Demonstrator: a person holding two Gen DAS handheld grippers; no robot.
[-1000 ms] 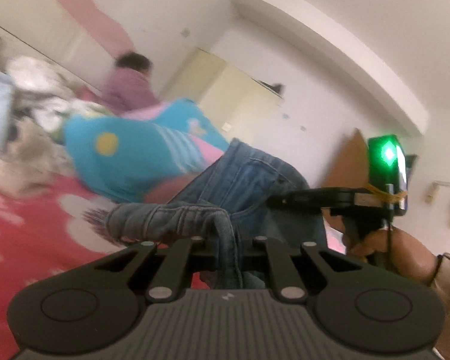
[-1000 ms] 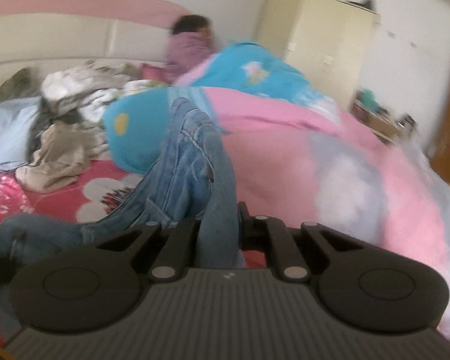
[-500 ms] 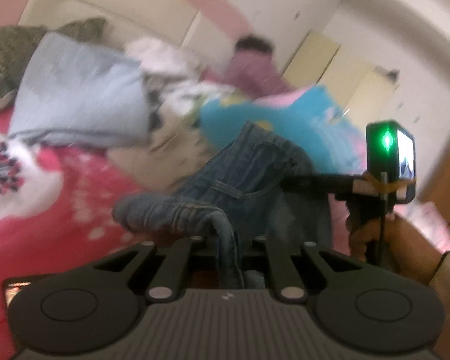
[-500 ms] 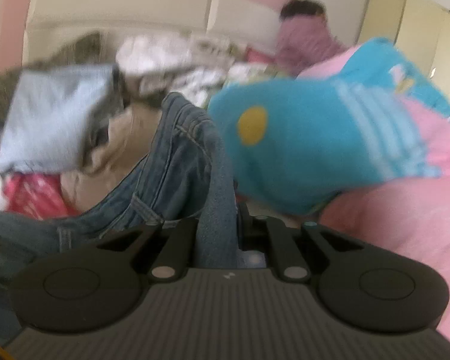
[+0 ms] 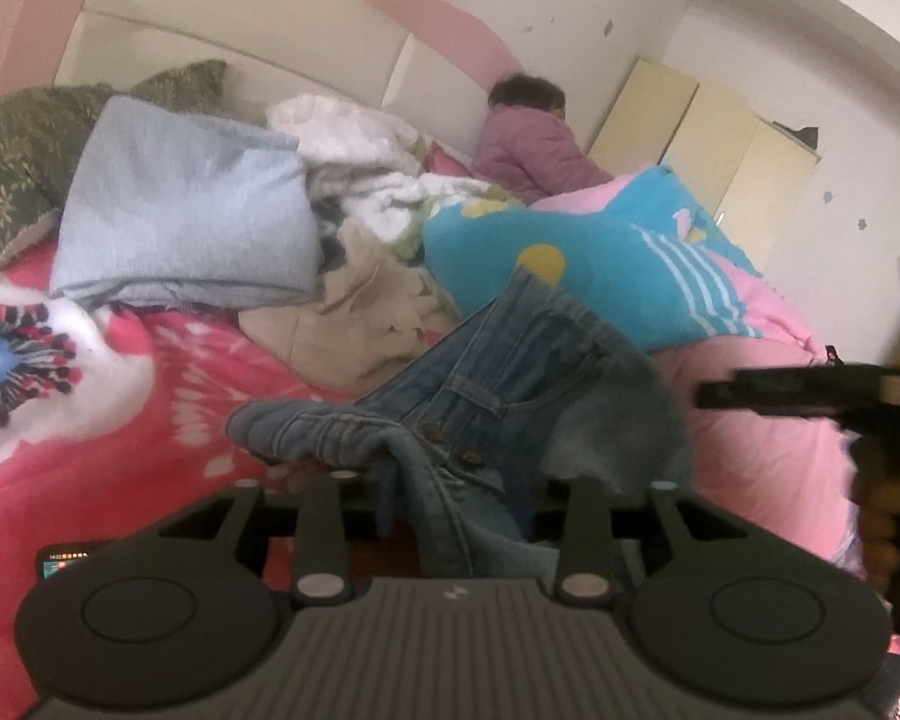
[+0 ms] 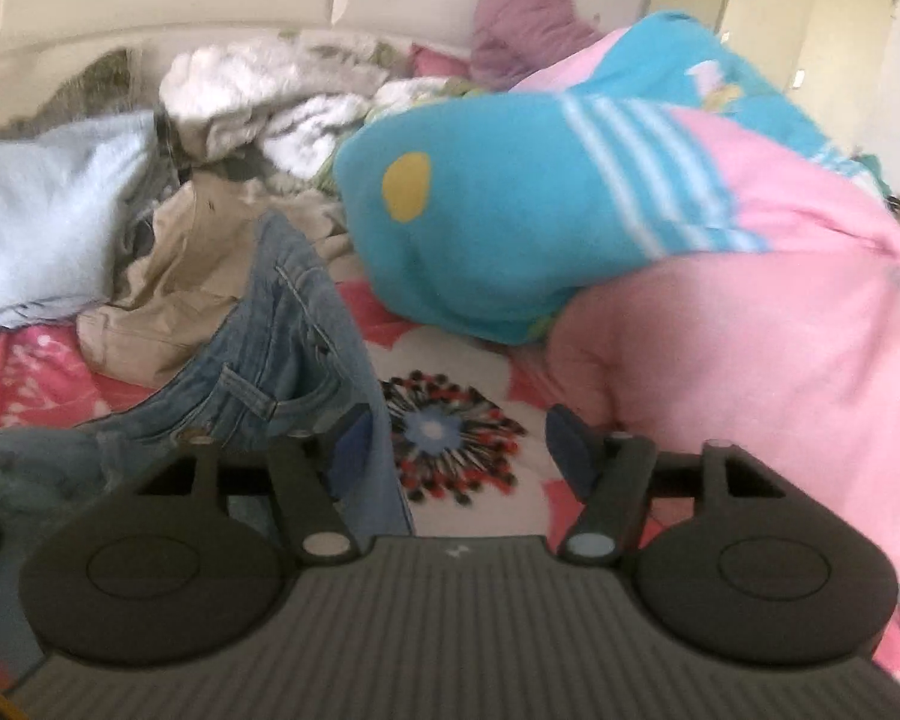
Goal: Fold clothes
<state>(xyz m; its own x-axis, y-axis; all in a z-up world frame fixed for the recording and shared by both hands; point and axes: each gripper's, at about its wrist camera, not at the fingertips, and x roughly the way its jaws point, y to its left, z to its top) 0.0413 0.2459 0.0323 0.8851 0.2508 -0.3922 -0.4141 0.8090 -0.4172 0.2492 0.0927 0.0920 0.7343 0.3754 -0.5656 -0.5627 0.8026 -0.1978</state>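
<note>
A: Jeans [image 5: 510, 384] where?
B: On the red flowered bedspread [image 5: 150, 408], bunched, waistband rising toward the blue-and-pink quilt [image 5: 600, 264]. Tan garment [image 5: 360, 306] just behind; pale blue folded cloth [image 5: 180, 210] farther back left.

A: Left gripper [image 5: 456, 480]?
B: Jaws opening. A denim fold hangs between them; pads hidden behind the cloth, no pinch visible.

A: Right gripper [image 6: 462, 450]?
B: Jaws opening, wide apart. Denim lies against the left finger [image 6: 351, 456] only; the right finger stands clear, flower print showing in the gap. Nothing gripped.

A: Anything else?
B: Person in a purple top [image 5: 534, 144] at the far end of the bed, by the headboard. Right gripper also shows at the left view's right edge, blurred.
</note>
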